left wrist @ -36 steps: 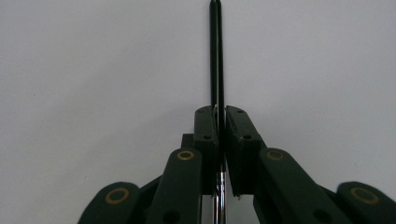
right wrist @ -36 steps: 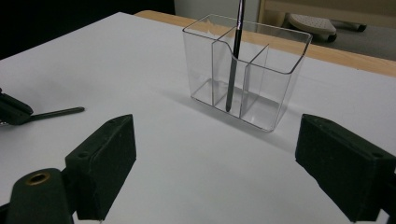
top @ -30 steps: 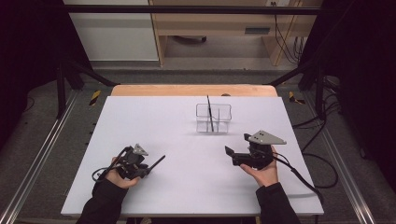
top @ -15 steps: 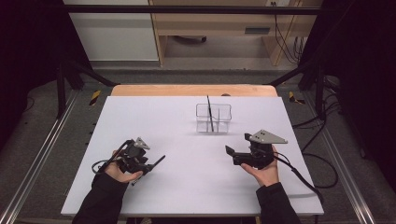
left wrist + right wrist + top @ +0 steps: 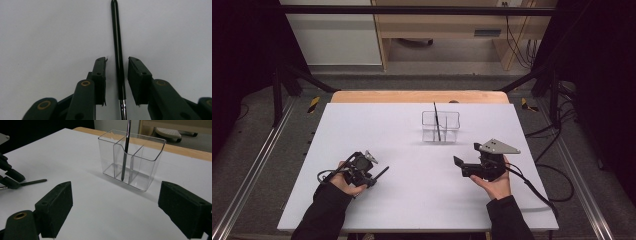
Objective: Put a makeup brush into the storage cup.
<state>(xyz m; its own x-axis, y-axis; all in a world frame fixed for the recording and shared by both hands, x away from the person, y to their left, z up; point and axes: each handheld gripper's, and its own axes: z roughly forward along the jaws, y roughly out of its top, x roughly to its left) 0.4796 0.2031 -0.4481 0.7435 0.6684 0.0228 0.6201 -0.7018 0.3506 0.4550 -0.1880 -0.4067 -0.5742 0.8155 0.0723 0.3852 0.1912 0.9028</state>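
Note:
A black pen (image 5: 118, 50) lies flat on the white table (image 5: 377, 130), running straight up between the jaws of my left gripper (image 5: 117, 61). The jaws straddle it with a thin gap on each side, so the gripper is open. From above, the pen's tip (image 5: 382, 173) pokes out beyond the left gripper (image 5: 371, 176) at the front left. My right gripper (image 5: 115, 192) is wide open and holds nothing. It faces a clear three-compartment holder (image 5: 132, 157) in which a second dark pen (image 5: 125, 152) stands upright in the middle slot.
The holder (image 5: 440, 126) stands at the back centre of the table, well ahead of both hands. A wooden strip (image 5: 417, 96) borders the far edge. The right gripper (image 5: 458, 165) trails a cable off the right side.
The left hand has edged slightly forward over the lying pen. The pen and the right gripper have stayed where they were.

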